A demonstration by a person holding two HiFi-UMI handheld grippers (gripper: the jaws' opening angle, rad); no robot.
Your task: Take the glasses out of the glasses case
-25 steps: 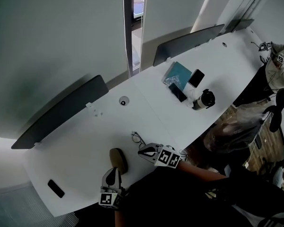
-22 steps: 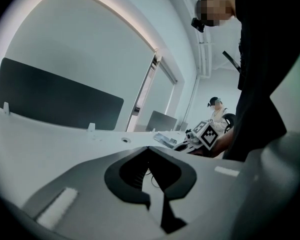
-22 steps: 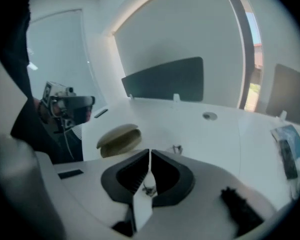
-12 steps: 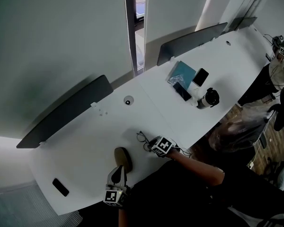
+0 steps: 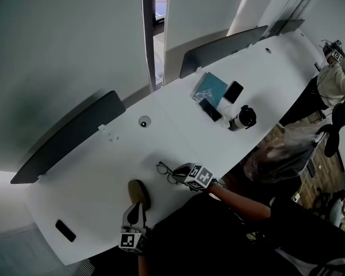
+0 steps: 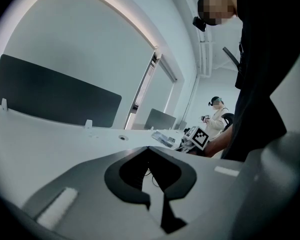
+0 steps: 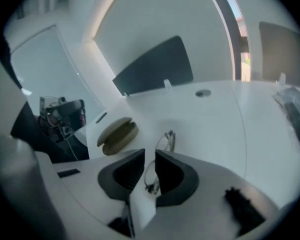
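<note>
The thin-framed glasses (image 5: pixel 164 169) lie on the white table (image 5: pixel 103 171), outside the case. In the right gripper view the glasses (image 7: pixel 162 143) run up between the dark jaws of my right gripper (image 7: pixel 150 160), which are closing with a gap still showing on either side. The olive glasses case (image 5: pixel 138 192) lies closed to their left, and it also appears in the right gripper view as the case (image 7: pixel 117 134). My left gripper (image 5: pixel 136 209) is shut and empty, just behind the case near the table's front edge. In its own view the left gripper (image 6: pixel 150 149) hides the case.
Further back on the table lie a teal book (image 5: pixel 208 88), two dark phones (image 5: pixel 233 91) and a black-and-white camera-like object (image 5: pixel 244 117). A small dark device (image 5: pixel 65 230) sits at the near left. Dark divider panels (image 5: pixel 63 140) edge the far side. Another person (image 5: pixel 339 73) stands far right.
My right gripper has come down toward the table until its jaws, shut a second ago and now apart, straddle the glasses. The left gripper and the case have stayed put.
</note>
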